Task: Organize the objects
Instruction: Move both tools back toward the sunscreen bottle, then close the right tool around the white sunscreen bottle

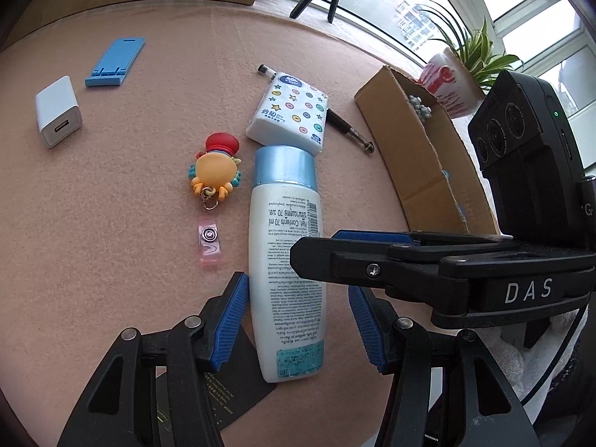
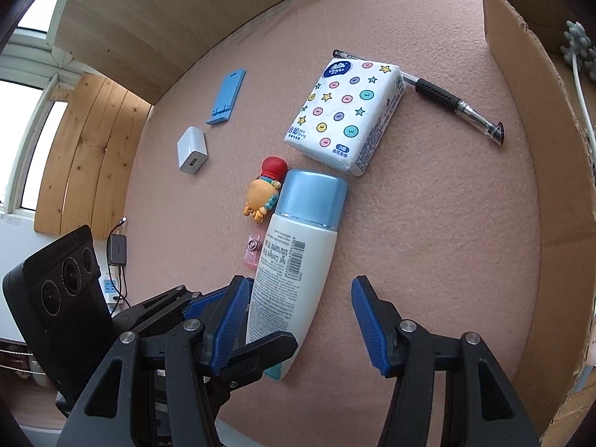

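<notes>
A white lotion bottle (image 1: 285, 260) with a blue cap lies flat on the pink mat (image 1: 130, 205). My left gripper (image 1: 298, 320) is open with its jaws on either side of the bottle's lower half. My right gripper (image 2: 300, 320) is open too and hovers over the bottle (image 2: 294, 264) from the right; its finger crosses the left wrist view (image 1: 372, 260). A tissue pack (image 1: 288, 113) lies past the cap, on a black pen (image 1: 346, 126). An orange crab badge reel (image 1: 216, 171) lies left of the bottle.
A white USB charger (image 1: 57, 111) and a blue phone stand (image 1: 115, 61) lie at the far left. An open cardboard box (image 1: 428, 156) stands to the right, with a potted plant (image 1: 458, 74) behind it. A black card (image 1: 227, 391) lies under my left gripper.
</notes>
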